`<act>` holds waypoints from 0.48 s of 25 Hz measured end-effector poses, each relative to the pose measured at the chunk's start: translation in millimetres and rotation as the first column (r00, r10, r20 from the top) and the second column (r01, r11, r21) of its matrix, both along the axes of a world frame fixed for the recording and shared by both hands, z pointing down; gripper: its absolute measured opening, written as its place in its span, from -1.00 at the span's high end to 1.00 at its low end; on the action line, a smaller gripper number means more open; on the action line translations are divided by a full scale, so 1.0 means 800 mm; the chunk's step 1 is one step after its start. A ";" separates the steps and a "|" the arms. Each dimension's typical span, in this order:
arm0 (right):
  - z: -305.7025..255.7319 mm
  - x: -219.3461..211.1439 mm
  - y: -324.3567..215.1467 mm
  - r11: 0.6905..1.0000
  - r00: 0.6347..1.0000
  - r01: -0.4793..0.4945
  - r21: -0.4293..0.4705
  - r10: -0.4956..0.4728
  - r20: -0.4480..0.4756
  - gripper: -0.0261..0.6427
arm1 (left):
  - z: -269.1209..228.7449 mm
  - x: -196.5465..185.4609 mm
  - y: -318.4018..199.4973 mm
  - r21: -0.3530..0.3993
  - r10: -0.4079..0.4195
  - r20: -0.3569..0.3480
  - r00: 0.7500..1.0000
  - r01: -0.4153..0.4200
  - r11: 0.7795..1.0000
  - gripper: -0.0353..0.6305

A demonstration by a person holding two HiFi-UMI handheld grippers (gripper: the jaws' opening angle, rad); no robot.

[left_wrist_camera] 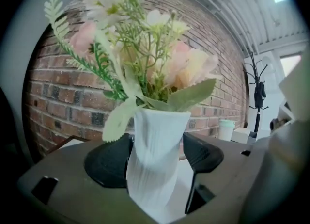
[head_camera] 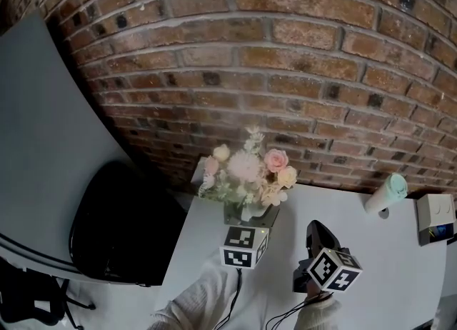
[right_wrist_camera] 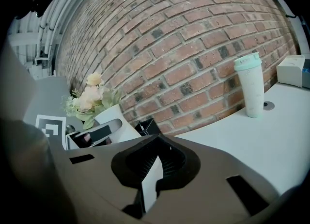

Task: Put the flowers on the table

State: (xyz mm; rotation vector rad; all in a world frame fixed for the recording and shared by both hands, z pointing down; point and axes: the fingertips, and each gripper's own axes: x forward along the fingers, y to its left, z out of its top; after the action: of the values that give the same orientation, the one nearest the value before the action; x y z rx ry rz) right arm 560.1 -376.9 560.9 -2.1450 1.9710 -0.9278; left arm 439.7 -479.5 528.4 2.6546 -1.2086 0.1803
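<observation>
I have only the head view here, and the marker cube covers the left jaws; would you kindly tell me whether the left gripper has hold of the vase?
Observer: Yes. In the left gripper view, the left gripper has both black pads against the sides of the white ribbed vase, with the flowers standing above it.
Operator: Thank you. Is the right gripper carrying anything?
Observer: No. The right gripper view shows the right gripper with its jaws together and nothing between them.

Soft even light, fisheye edges, blurred vase [left_wrist_camera: 154,165].
</observation>
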 end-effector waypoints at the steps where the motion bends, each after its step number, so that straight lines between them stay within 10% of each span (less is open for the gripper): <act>1: -0.001 -0.001 0.000 1.000 1.000 0.000 0.001 0.000 0.001 0.85 | 0.000 -0.001 0.001 -0.001 -0.003 -0.001 1.000 0.003 1.000 -0.09; 12: -0.010 -0.015 0.008 1.000 1.000 0.008 0.002 -0.008 -0.011 0.85 | 0.016 -0.029 0.035 -0.068 -0.026 0.041 0.999 0.029 0.997 -0.08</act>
State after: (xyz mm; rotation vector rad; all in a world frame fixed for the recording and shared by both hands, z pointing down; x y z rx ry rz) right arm 547.7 -370.1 553.0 -2.1470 1.9866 -0.9162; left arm 416.2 -451.9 541.4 2.5862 -1.2277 0.2666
